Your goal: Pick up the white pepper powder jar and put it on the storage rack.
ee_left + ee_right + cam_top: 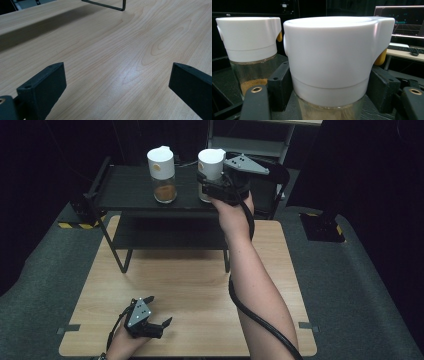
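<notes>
Two glass jars with white lids stand on the top shelf of a black rack (pixel 125 185). The left jar (pixel 161 175) (pixel 249 50) holds brown powder. My right gripper (pixel 207 185) (pixel 329 92) reaches in from the front and has a jaw pressed on either side of the right jar (pixel 210 162) (pixel 337 57), just under its lid. That jar looks to rest on the shelf. My left gripper (pixel 160 310) (pixel 117 82) is open, low over the wooden table (pixel 190 285) at the front left, with nothing between its jaws.
The rack has a lower shelf (pixel 165 232) and thin legs standing on the table's far half; one foot (pixel 110 5) lies ahead of the left gripper. Grey matting (pixel 45 265) surrounds the table. A monitor (pixel 399 20) and keyboard (pixel 402 48) sit behind the rack.
</notes>
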Demonstrator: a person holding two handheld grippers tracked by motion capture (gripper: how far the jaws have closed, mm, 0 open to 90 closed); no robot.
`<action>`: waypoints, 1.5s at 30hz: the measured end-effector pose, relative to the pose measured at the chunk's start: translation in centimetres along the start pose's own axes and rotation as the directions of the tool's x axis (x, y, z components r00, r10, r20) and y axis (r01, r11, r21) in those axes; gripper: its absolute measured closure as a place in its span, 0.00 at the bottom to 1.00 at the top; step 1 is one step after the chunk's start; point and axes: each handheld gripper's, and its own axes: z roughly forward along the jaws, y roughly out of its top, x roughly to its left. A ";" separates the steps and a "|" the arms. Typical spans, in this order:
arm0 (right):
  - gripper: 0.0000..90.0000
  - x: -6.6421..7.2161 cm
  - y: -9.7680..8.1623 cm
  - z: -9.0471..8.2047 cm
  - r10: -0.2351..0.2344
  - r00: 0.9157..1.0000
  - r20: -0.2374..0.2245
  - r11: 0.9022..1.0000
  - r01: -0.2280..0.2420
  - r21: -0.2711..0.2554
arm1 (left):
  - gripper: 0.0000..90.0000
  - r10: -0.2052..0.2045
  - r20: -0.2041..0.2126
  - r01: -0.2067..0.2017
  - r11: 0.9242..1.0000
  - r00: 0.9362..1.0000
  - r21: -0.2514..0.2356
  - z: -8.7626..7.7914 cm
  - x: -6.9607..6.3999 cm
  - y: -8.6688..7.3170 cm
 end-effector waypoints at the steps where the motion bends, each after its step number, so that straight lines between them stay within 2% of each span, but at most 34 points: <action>1: 0.33 0.0 0.0 0.1 0.001 1.000 0.000 1.000 -0.001 -0.001 | 0.02 0.000 0.001 0.000 1.000 1.000 0.000 0.0 0.0 0.0; 9: 0.33 0.0 -0.3 0.4 0.013 1.000 0.004 1.000 -0.013 -0.006 | 0.02 -0.014 0.003 0.014 1.000 1.000 -0.006 -0.1 0.2 -0.1; 10: 0.33 -0.1 -0.4 0.4 0.020 1.000 0.003 1.000 -0.020 -0.009 | 0.02 -0.003 0.001 0.003 1.000 1.000 -0.001 0.0 0.1 0.0; 16: 0.33 -0.6 -0.7 0.5 0.045 0.999 -0.006 0.999 -0.045 -0.016 | 0.02 0.002 0.001 -0.002 1.000 1.000 0.003 0.0 0.1 0.0; 32: 0.31 -0.4 -0.3 0.6 0.045 0.999 0.003 0.999 -0.045 0.006 | 0.02 0.005 0.001 -0.005 1.000 1.000 0.002 0.0 0.0 0.0; 36: 0.25 -0.3 -0.2 0.5 0.028 1.000 0.004 1.000 -0.028 0.011 | 0.02 0.006 0.003 -0.006 1.000 1.000 0.004 0.0 0.1 0.1; 37: 0.20 -0.1 -0.2 0.5 0.019 1.000 0.009 1.000 -0.019 0.012 | 0.02 0.005 0.004 -0.005 1.000 1.000 0.003 0.0 0.1 0.1; 38: 0.20 -0.1 -0.2 0.5 0.019 1.000 0.009 1.000 -0.019 0.012 | 0.02 0.005 0.004 -0.005 1.000 1.000 0.003 0.0 0.1 0.1; 41: 0.11 0.2 -0.2 0.4 0.018 1.000 0.019 1.000 -0.018 0.015 | 0.02 0.004 0.004 -0.004 1.000 1.000 0.002 0.0 0.1 0.0; 45: 0.05 0.5 -0.3 0.2 0.012 1.000 0.026 1.000 -0.013 0.015 | 0.02 0.005 0.004 -0.005 1.000 1.000 0.002 0.0 0.1 0.0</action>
